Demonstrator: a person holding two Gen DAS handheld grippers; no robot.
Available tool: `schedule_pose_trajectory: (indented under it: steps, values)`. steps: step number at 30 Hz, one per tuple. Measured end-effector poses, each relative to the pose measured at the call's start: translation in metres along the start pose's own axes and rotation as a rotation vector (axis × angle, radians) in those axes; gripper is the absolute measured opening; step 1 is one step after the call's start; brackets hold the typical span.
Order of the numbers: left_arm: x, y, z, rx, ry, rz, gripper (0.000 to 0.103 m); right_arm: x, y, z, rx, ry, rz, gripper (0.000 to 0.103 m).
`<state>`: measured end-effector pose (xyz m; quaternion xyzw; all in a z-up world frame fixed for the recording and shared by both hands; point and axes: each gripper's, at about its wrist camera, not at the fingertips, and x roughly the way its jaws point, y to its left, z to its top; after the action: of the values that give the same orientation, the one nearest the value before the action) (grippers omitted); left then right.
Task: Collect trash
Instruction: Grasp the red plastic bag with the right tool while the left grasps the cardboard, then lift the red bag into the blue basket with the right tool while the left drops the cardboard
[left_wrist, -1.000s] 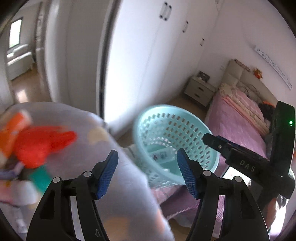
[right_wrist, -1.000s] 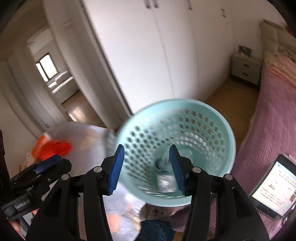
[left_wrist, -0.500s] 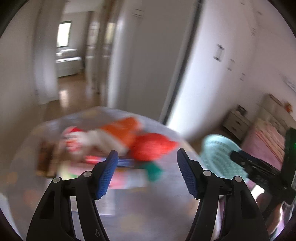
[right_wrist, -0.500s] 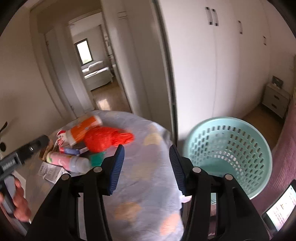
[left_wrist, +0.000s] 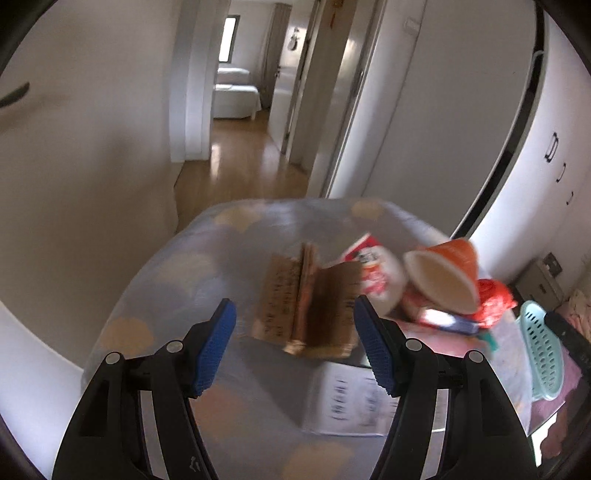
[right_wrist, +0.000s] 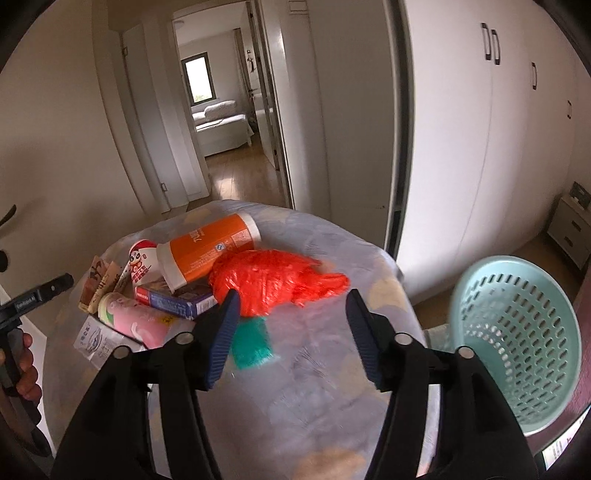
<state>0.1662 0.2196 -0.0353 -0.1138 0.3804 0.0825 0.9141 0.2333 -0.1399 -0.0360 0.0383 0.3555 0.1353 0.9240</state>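
Left claw wide, empty, above brown cardboard piece on cloth-covered surface. Right claw opening, nothing between pads, above same surface near red plastic bag. Trash heaped at surface's left part in right view: orange canister, pink bottle, blue box, green scrap. Teal basket beside surface, at right.
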Motion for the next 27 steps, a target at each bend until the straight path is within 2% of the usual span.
schedule_pose_trajectory:
  steps: [8, 10, 13, 19, 26, 27]
  values:
    - [0.038, 0.007, -0.001, 0.004, 0.058, -0.017, 0.062, 0.032, 0.014, 0.013, -0.014, 0.001, -0.021, 0.071]
    - [0.044, 0.009, -0.003, -0.007, 0.070, -0.039, 0.051, 0.039, 0.014, 0.015, -0.022, 0.013, -0.029, 0.072]
    - [0.048, 0.010, -0.007, 0.000, 0.075, -0.042, 0.041, 0.050, 0.015, 0.015, -0.027, 0.031, -0.032, 0.073]
    - [0.045, 0.017, -0.010, -0.017, 0.050, -0.055, 0.029, 0.075, 0.017, 0.013, -0.015, 0.077, -0.018, 0.075]
    - [0.049, 0.020, -0.011, -0.033, 0.035, -0.064, 0.029, 0.098, 0.027, 0.011, -0.007, 0.130, 0.027, 0.076]
    - [0.051, 0.018, -0.011, -0.030, 0.032, -0.061, 0.029, 0.101, 0.029, 0.010, -0.011, 0.137, 0.028, 0.070]
